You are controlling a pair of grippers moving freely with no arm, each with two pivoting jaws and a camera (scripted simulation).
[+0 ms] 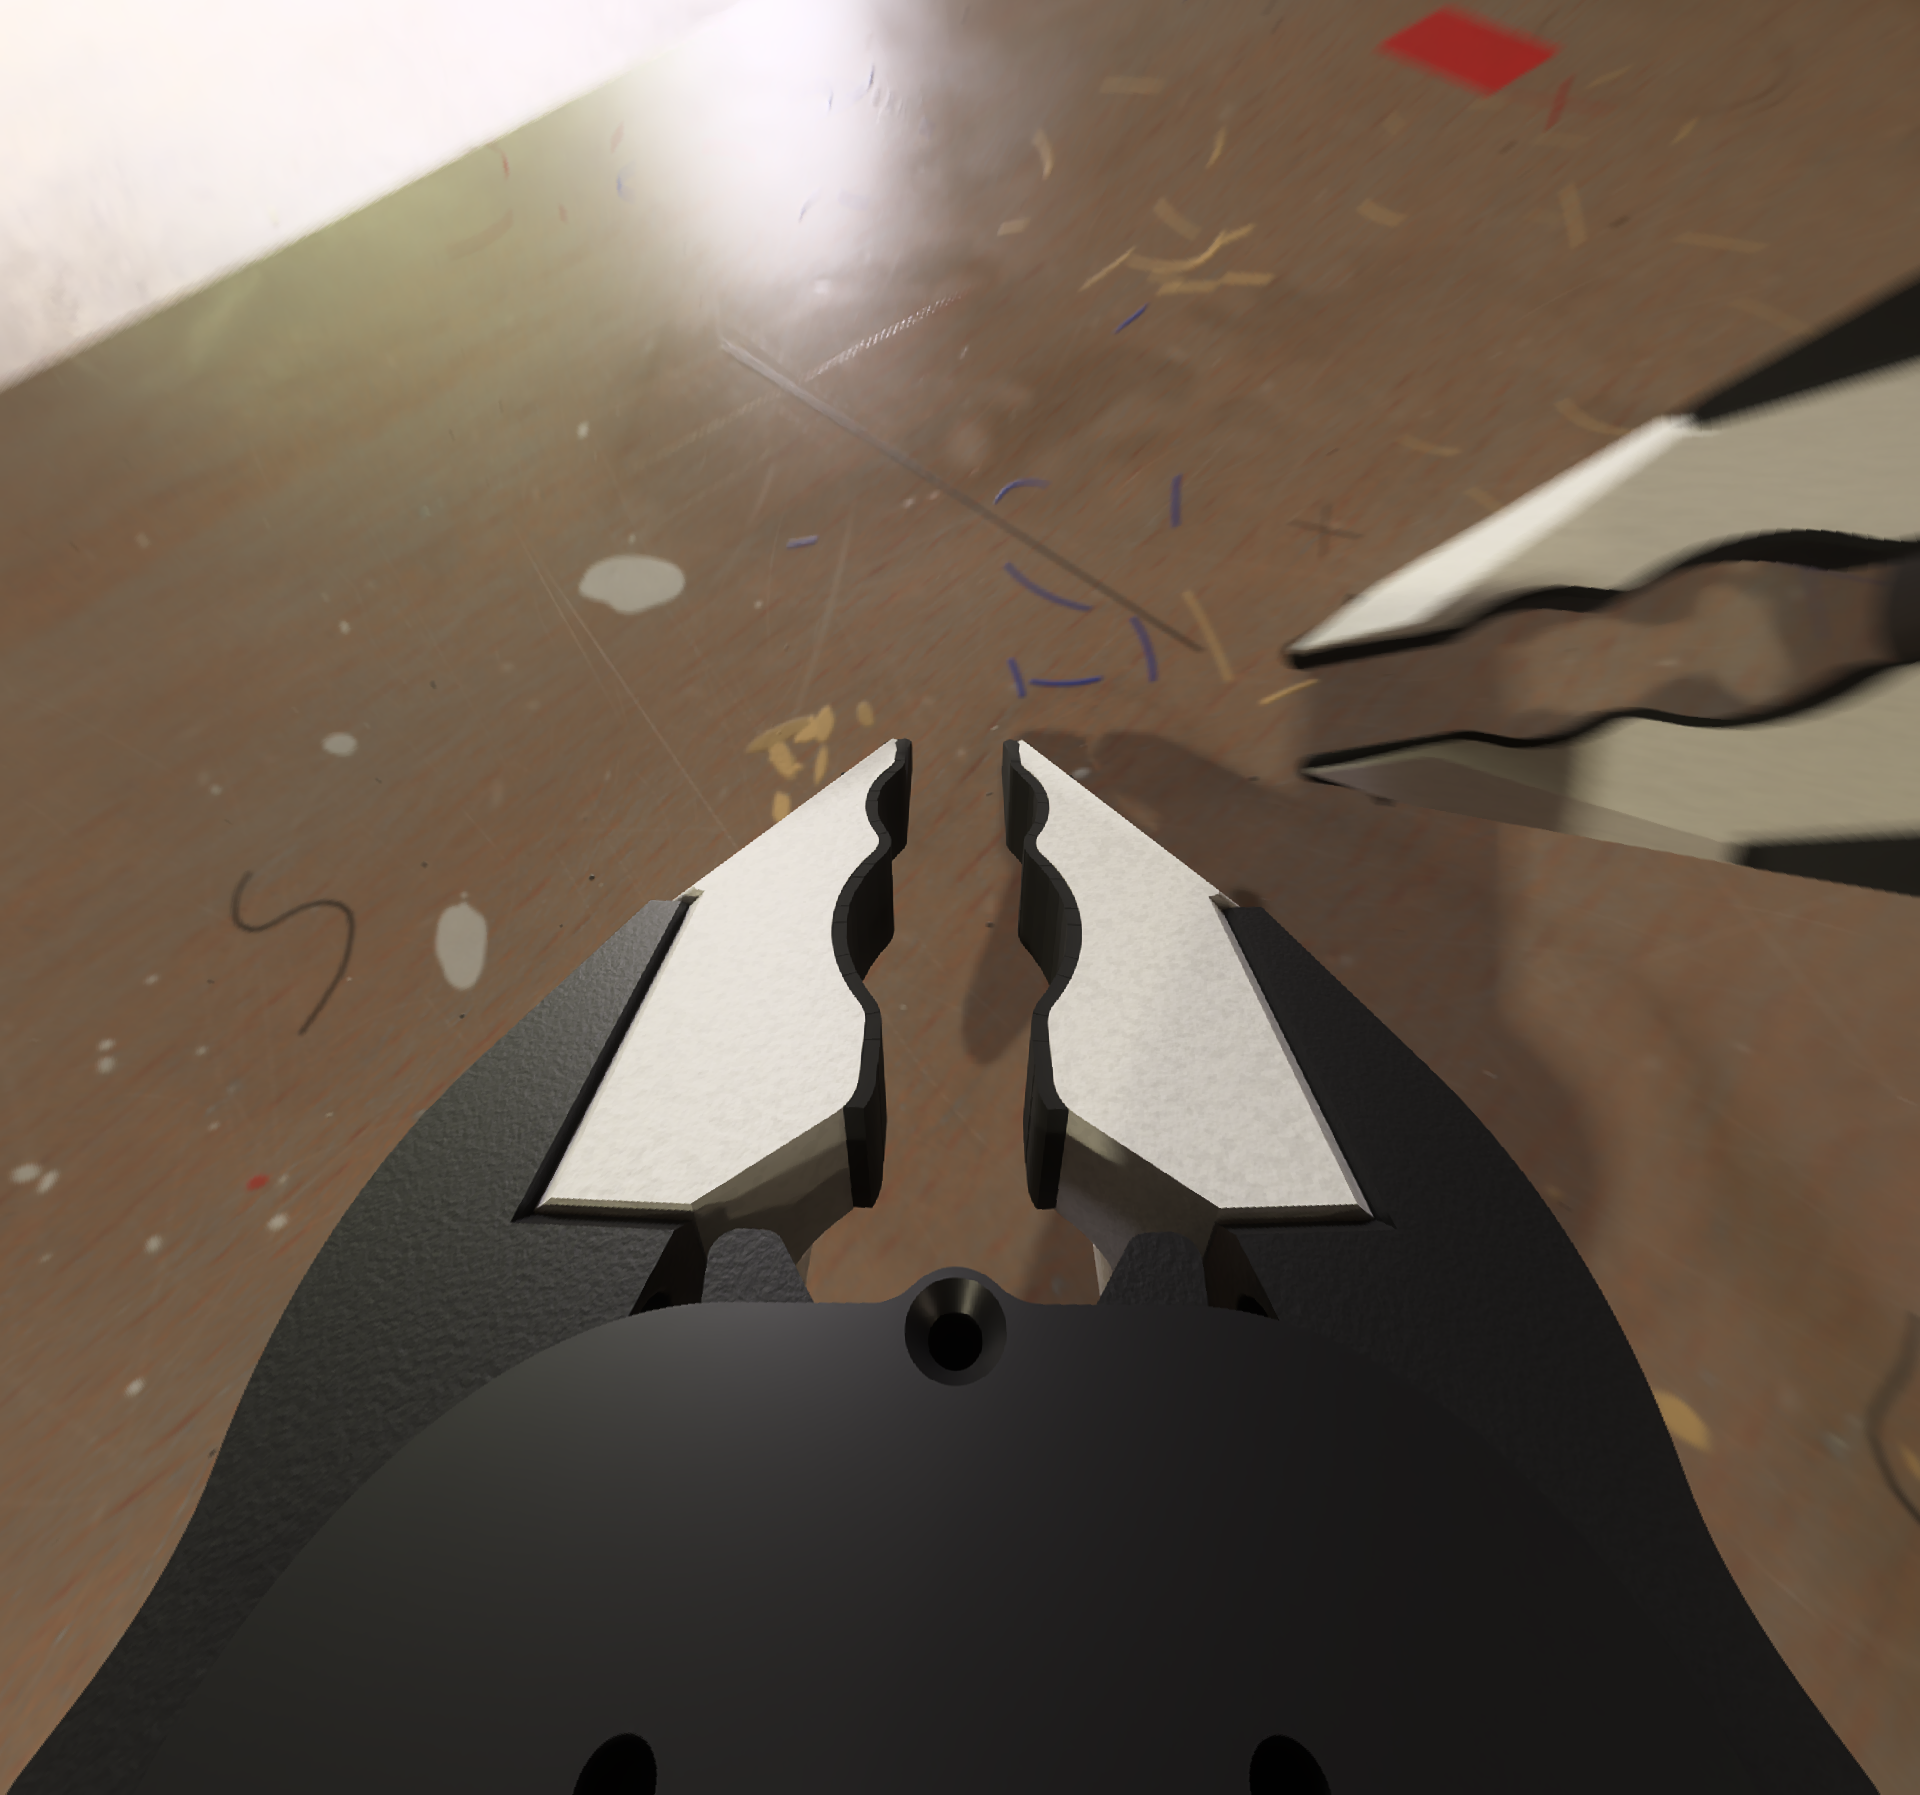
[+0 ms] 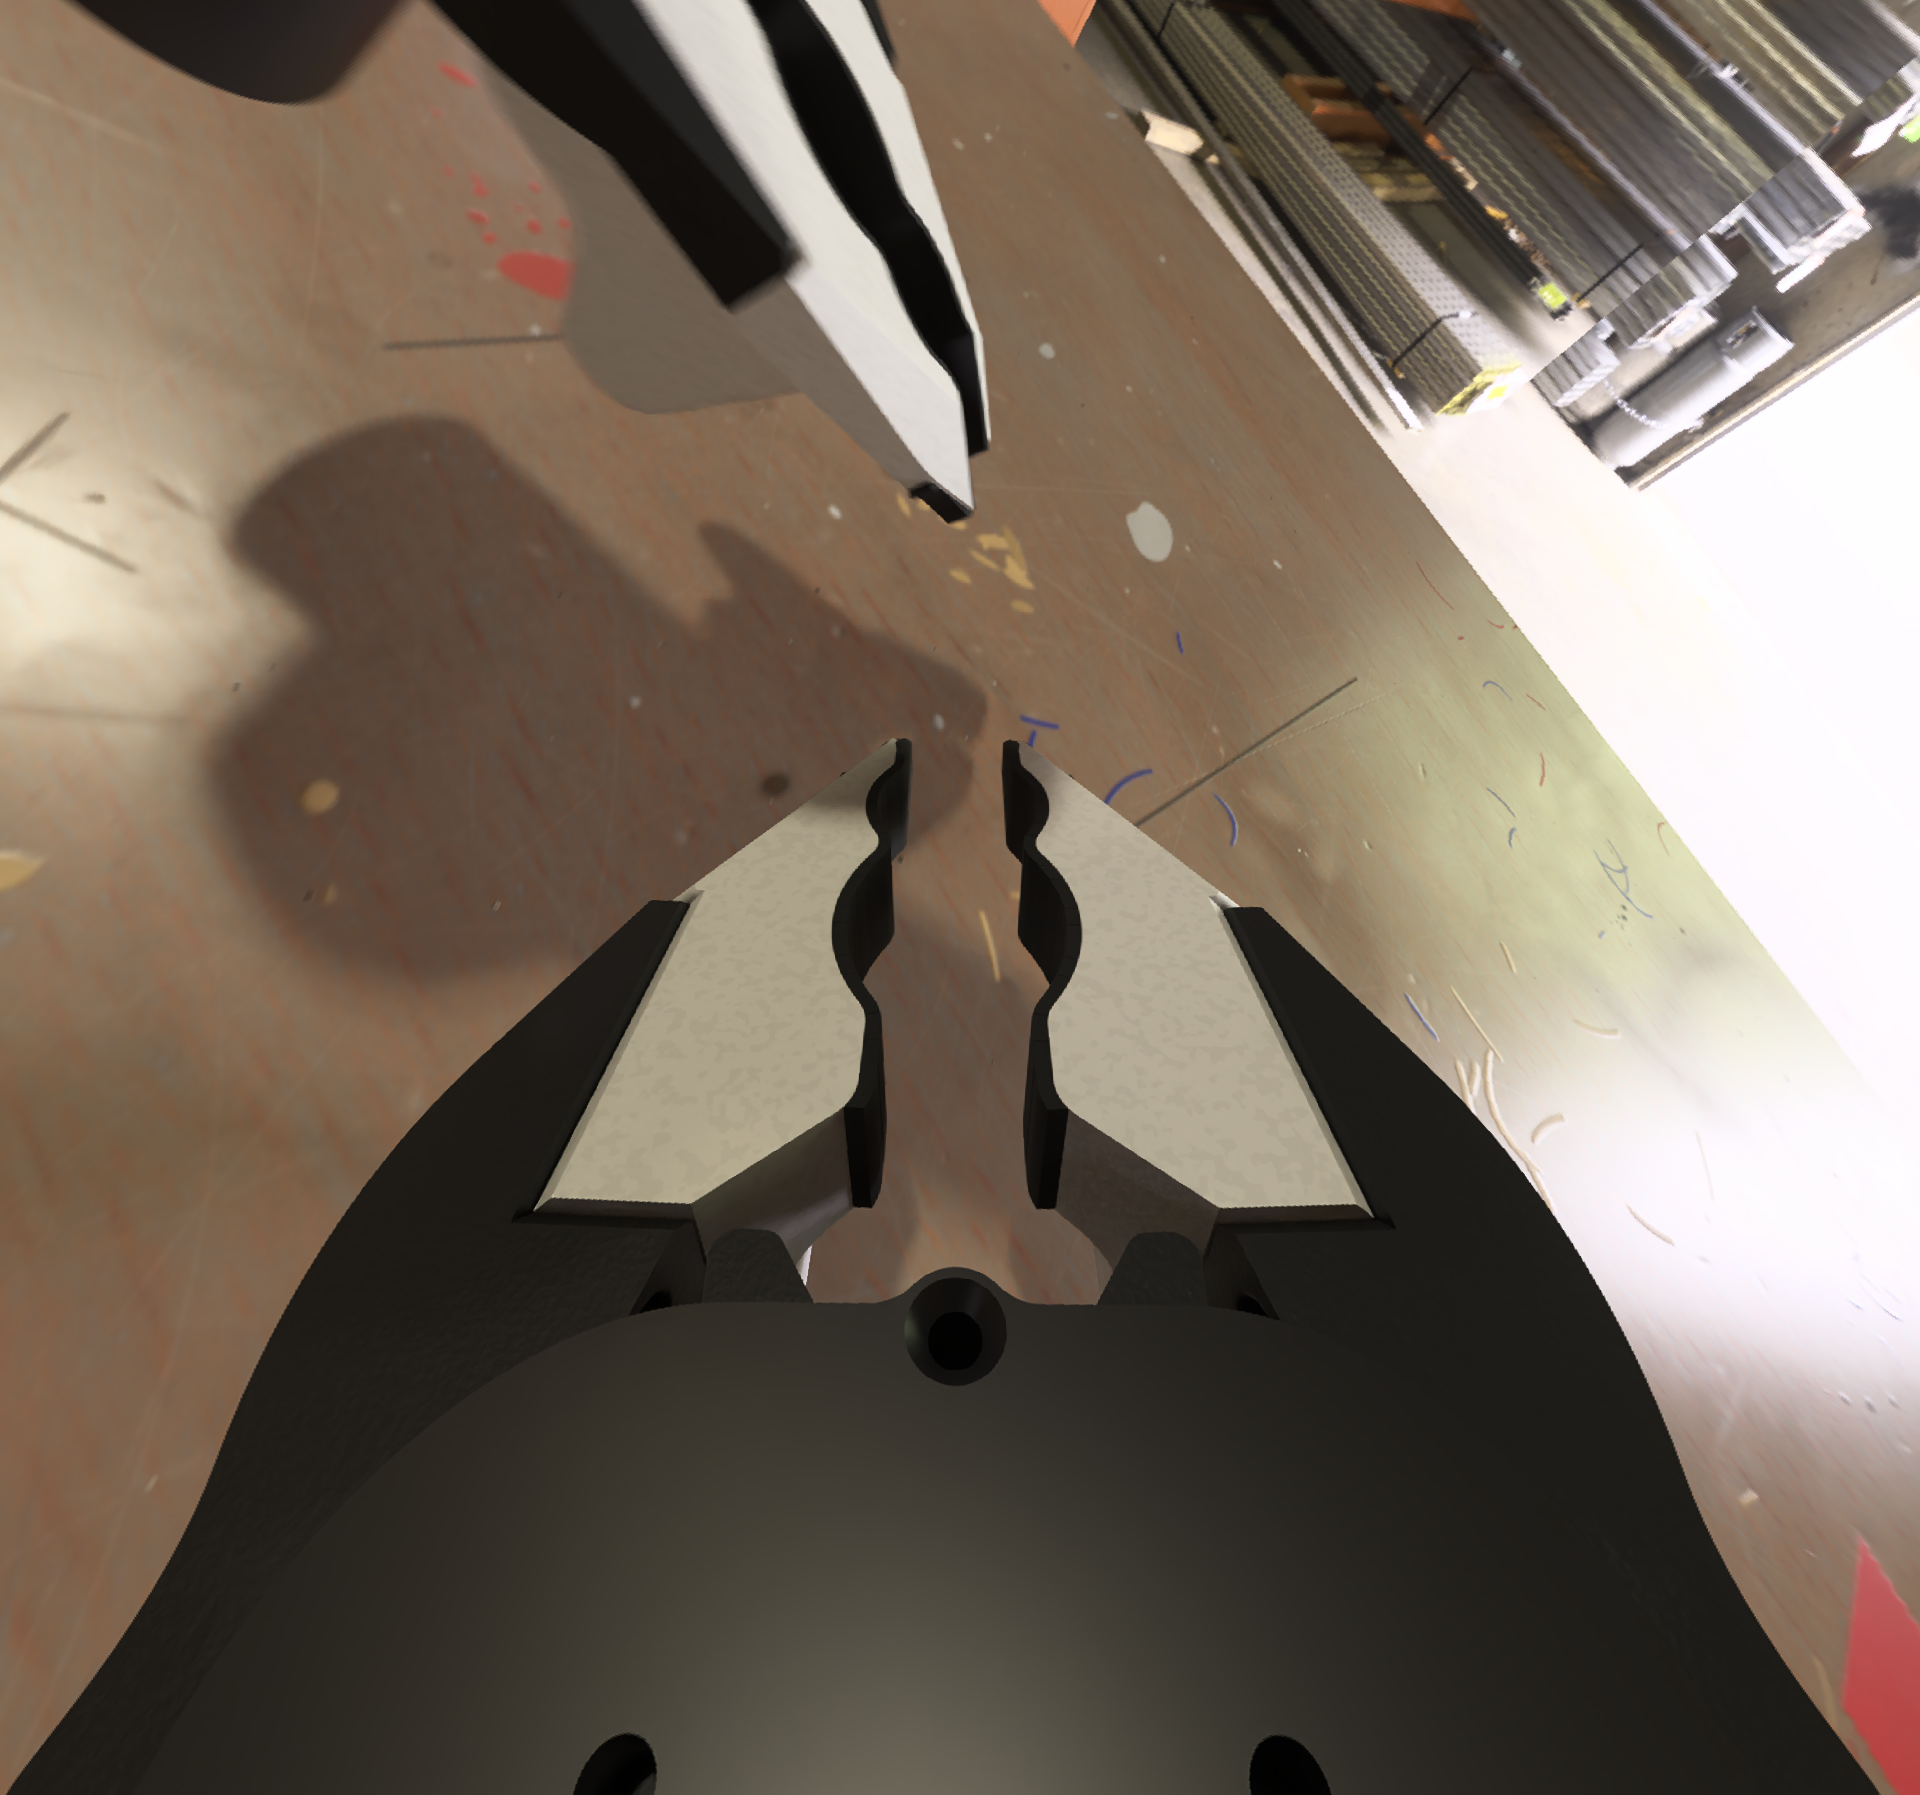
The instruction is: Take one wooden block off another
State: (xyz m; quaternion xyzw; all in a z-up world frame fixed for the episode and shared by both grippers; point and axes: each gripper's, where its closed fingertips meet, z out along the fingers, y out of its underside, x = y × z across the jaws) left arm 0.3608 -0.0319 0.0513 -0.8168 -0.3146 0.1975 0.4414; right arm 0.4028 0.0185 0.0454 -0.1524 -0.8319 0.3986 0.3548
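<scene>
Left gripper [image 1: 957,758], black body with pale textured finger plates: jaws drawn near together, a narrow gap between the tips, nothing held; it hangs over the scuffed brown wooden tabletop [image 1: 436,602], aimed at bare surface. Right gripper [image 2: 957,758], same make: same narrow gap, nothing held. Each shows in the other's view, ahead and to one side, tips converging near one spot, seemingly a waiting pose. Wooden blocks: in neither view, place unknown. Red flat patch [image 1: 1470,50] far ahead-right of left gripper. Pale paint blot [image 1: 631,584] ahead-left. Containers: none visible. Metal racking [image 2: 1455,135] beyond the table edge.
</scene>
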